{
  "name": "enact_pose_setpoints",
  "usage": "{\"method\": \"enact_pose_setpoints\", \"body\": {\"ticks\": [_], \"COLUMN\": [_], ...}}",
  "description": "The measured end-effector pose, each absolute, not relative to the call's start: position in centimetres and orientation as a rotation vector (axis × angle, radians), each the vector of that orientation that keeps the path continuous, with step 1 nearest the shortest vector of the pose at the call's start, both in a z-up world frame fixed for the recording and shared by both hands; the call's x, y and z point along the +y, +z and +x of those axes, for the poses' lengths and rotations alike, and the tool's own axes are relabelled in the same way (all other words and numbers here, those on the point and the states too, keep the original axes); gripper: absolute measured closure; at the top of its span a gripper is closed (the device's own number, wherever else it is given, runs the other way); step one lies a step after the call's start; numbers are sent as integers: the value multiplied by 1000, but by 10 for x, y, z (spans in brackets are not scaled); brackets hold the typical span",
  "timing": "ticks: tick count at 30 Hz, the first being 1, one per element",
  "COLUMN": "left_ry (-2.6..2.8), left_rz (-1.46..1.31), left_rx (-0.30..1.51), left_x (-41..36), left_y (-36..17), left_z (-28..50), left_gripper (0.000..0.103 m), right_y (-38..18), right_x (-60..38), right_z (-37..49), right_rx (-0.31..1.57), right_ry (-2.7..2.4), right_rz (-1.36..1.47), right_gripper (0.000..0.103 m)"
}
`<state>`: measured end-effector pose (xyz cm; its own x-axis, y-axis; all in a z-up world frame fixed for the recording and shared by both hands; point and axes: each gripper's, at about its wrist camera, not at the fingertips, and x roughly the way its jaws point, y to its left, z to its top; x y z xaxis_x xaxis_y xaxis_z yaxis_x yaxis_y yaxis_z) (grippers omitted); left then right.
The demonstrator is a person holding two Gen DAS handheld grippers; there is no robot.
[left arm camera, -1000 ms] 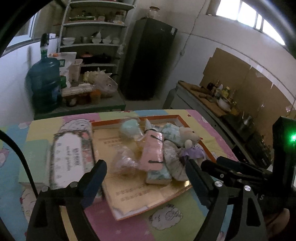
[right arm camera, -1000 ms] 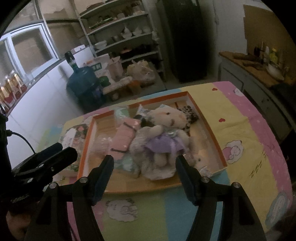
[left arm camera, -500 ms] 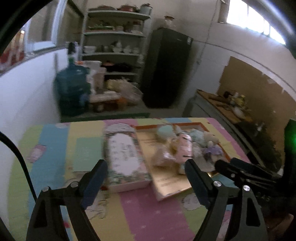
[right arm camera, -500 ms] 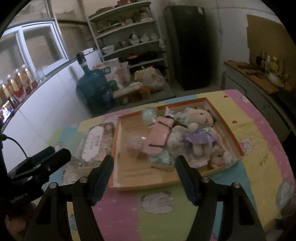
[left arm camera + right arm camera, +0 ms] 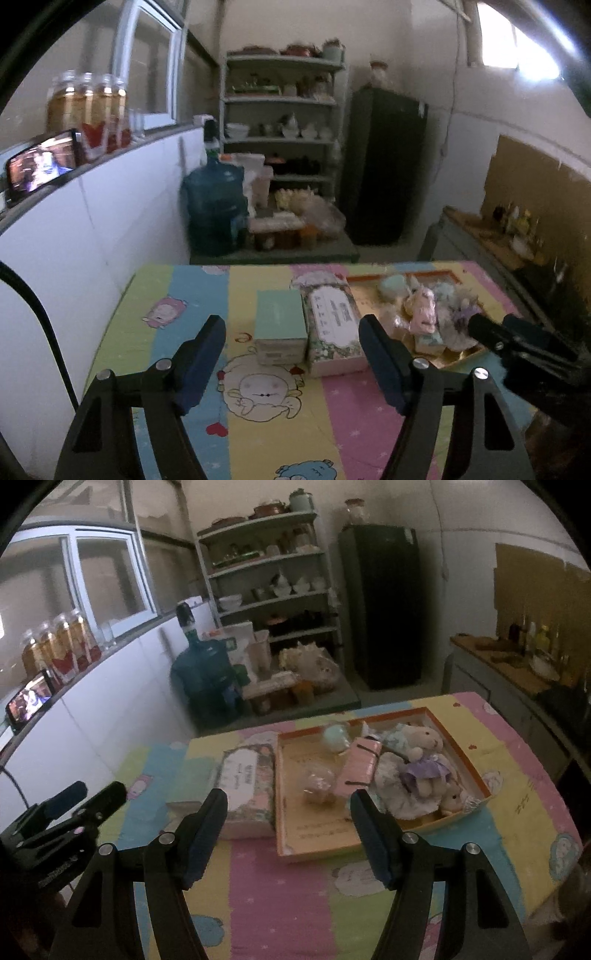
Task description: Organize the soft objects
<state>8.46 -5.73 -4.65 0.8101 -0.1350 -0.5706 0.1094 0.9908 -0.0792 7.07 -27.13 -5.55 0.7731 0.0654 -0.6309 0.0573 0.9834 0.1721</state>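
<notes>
Left gripper (image 5: 291,349): black frame, blue-padded fingers (image 5: 201,360) spread apart, nothing between them; jaws have just been closing a little. Tilted downward above the worktop.
Right gripper (image 5: 288,823): same build, fingers (image 5: 373,840) apart, empty, tilted downward. Each gripper shows at the edge of the other's view.

The tablecloth (image 5: 280,893) was striped in pink, yellow, green and blue, printed with cartoon figures. The tray (image 5: 369,843) had an orange rim and tan floor. In it lay a cream bunny (image 5: 424,753) in a purple dress and a pink pouch (image 5: 360,770). The box (image 5: 279,314) was mint green.
</notes>
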Motion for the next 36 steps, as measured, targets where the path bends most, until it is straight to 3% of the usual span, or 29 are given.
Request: {"method": "enact_pose_setpoints", "body": {"ticks": [36], "left_ry": [-45], "left_rz": [-30], "left_rx": [533], "left_x": [-15], "left_y": [5], "left_z": [-19], "left_gripper": [29], "right_y": [7], "right_x": [-201], "right_z": [-36], "right_rx": [523], "right_ry": [-64], "right_rz": [84], "right_gripper": [32]}}
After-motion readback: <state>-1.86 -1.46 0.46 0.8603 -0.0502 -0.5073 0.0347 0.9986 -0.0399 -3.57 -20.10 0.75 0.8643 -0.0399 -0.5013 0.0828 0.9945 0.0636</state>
